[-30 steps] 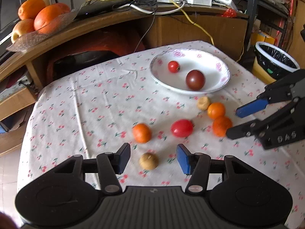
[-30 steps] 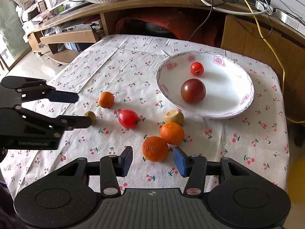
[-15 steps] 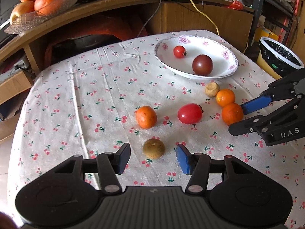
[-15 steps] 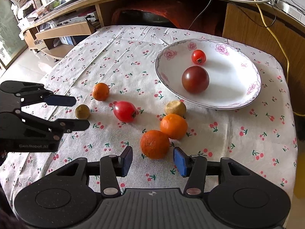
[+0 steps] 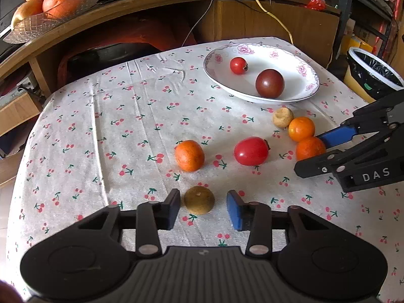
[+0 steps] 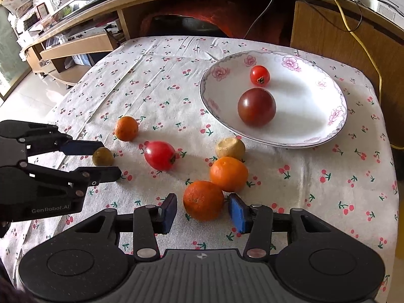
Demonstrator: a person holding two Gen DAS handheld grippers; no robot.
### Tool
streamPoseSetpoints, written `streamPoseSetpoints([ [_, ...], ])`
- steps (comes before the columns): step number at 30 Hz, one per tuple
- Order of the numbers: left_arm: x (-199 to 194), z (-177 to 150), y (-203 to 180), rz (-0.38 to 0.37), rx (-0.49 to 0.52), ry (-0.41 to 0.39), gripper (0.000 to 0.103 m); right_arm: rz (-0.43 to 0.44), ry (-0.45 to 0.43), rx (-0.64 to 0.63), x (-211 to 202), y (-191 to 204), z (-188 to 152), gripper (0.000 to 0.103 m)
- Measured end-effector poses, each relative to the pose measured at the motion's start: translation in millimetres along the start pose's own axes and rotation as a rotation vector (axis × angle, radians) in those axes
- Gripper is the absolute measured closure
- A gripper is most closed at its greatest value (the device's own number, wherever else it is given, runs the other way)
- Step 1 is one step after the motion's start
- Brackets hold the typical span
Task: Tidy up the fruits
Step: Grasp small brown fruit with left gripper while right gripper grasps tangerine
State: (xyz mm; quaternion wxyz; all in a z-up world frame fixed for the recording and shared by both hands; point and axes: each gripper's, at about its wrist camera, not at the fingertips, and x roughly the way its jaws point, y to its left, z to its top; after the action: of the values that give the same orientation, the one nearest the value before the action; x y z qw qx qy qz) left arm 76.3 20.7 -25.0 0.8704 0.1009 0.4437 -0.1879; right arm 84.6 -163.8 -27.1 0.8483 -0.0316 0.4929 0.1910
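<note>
Both grippers advanced: left gripper (image 5: 203, 208) jaws apart around brown fruit (image 5: 199, 200), right gripper (image 6: 202, 210) jaws apart around orange (image 6: 203, 200); off-centre closing could roll either away.

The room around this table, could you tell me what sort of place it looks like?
Probably a lived-in home room. The table wears a cherry-print tablecloth, a wooden desk behind carries tangled cables and a glass fruit dish, and a lined bin stands beside it.

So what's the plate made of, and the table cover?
The plate looks like glazed ceramic: white, glossy, with printed pink flowers on the rim, though it could be melamine. The table cover looks like thin matte cloth with a cherry print: it creases and wrinkles.
</note>
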Motion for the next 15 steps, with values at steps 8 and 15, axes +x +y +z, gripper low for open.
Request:
streamPoseSetpoints([
  [8,-3.3,-1.4,-5.8,-0.039,0.019,0.019,0.069,-0.003,0.02,0.0,-3.7,-0.2,-0.9,0.073],
  [15,-9.8,-4.4,-16.7,-0.081,0.044,0.015,0.069,0.01,0.035,-0.047,-11.8,8.1,-10.5,0.074],
])
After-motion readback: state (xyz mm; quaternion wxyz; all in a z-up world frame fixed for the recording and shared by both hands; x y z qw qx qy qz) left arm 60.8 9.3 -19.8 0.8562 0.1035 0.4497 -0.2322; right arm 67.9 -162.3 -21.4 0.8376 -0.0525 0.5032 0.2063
